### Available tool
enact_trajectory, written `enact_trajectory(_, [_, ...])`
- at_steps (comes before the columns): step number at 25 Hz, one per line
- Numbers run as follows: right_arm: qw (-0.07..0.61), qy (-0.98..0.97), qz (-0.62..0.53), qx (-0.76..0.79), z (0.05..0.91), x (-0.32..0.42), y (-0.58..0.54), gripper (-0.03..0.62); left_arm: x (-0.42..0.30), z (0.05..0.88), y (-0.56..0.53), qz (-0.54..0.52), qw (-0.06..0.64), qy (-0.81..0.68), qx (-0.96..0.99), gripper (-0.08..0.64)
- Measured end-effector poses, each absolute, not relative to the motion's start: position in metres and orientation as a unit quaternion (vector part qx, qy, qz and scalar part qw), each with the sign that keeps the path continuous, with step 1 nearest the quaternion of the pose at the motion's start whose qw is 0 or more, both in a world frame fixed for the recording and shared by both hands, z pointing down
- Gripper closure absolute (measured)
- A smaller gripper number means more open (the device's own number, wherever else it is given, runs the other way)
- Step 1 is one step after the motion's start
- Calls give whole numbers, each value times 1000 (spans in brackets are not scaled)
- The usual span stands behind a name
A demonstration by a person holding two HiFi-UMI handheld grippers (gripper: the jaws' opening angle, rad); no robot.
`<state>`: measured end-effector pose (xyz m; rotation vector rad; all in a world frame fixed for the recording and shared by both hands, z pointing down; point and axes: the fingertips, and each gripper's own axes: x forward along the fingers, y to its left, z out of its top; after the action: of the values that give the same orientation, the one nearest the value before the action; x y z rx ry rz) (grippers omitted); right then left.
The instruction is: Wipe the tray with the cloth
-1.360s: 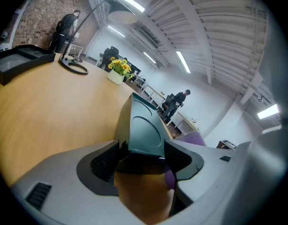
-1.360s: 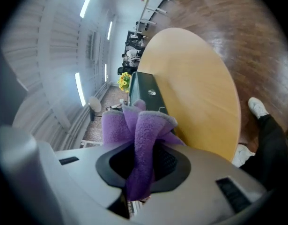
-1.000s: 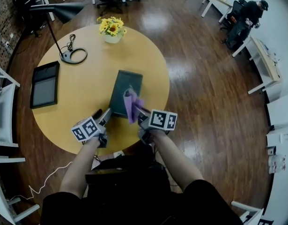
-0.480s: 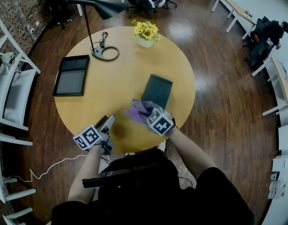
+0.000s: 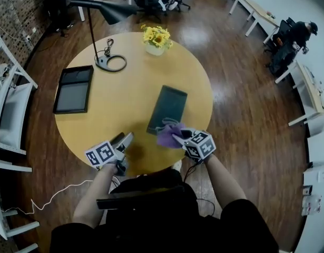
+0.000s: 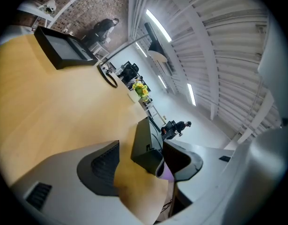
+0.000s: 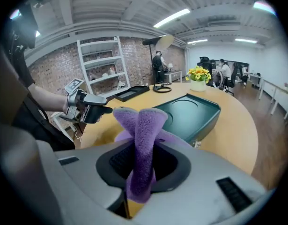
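Observation:
A dark green tray lies empty on the round wooden table; it also shows in the right gripper view as the tray and in the left gripper view as the tray. My right gripper is shut on a purple cloth, which it holds just off the tray's near end; the cloth stands folded between its pads. My left gripper hovers over the table's near edge, left of the tray, open with nothing between its fingers.
A second dark tray lies at the table's left. A black desk lamp and a pot of yellow flowers stand at the far side. White chairs stand to the left. A person sits far right.
The right gripper has carried the cloth from over the tray's near part back to just off its near end. The left gripper has stayed near the table's front edge.

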<state>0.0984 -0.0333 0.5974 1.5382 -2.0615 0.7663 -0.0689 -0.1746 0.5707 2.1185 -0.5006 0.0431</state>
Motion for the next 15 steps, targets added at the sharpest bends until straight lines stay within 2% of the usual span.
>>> enact_trajectory(3, [211, -738, 285, 573, 598, 106, -13, 520, -52, 566, -167, 24, 466, -180, 866, 285])
enact_trajectory(8, [287, -703, 291, 582, 623, 141, 11, 520, -40, 554, -166, 16, 462, -171, 870, 285])
enact_trajectory(15, [278, -721, 221, 595, 559, 161, -55, 518, -59, 536, -192, -18, 454, -205, 867, 285])
